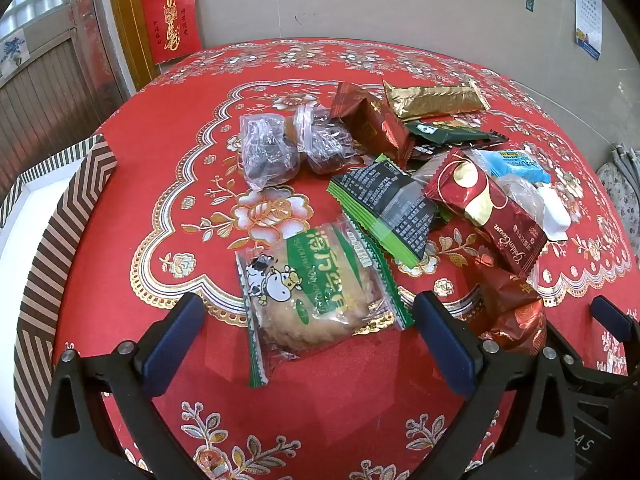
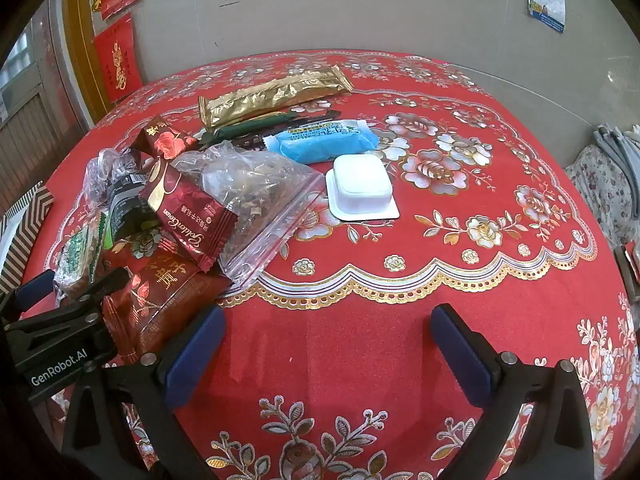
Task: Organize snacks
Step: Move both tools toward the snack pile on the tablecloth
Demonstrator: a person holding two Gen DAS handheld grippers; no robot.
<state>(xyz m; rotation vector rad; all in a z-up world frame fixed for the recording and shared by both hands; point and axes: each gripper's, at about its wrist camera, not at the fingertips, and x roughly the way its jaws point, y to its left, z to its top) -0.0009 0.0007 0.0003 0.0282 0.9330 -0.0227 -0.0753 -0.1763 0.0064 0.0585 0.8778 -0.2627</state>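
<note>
Snacks were heaped mid-table on a red floral tablecloth (image 2: 400, 336). Left gripper (image 1: 308, 344) was seen w/ jaws spread fully wide, nothing gripped; a green-edged cookie pack w/ cow print (image 1: 316, 296) lay on the cloth between the two blue pads, touched by neither. Right gripper (image 2: 328, 354) was likewise spread wide & empty, only bare cloth between its pads.

Just beyond the cookie pack, a black-and-green packet (image 1: 384, 208) was seen, partly overlapping it. To its right a dark red "Golden Crown" pack (image 1: 484, 208) lay tilted over other wrappers. Two clear bags of dark pieces (image 1: 268, 152) sat at the heap's left side. A gold foil bar (image 2: 276, 94) lay at the far edge, w/ a blue wrapped pack (image 2: 328, 146) nearer & a white sealed tub (image 2: 362, 186) just beside it, standing apart on the cloth. A clear zip bag (image 2: 256, 196) rested under the red pack. A striped box (image 1: 60, 232) w/ white inside stood at the table's left edge, nothing seen in it.
</note>
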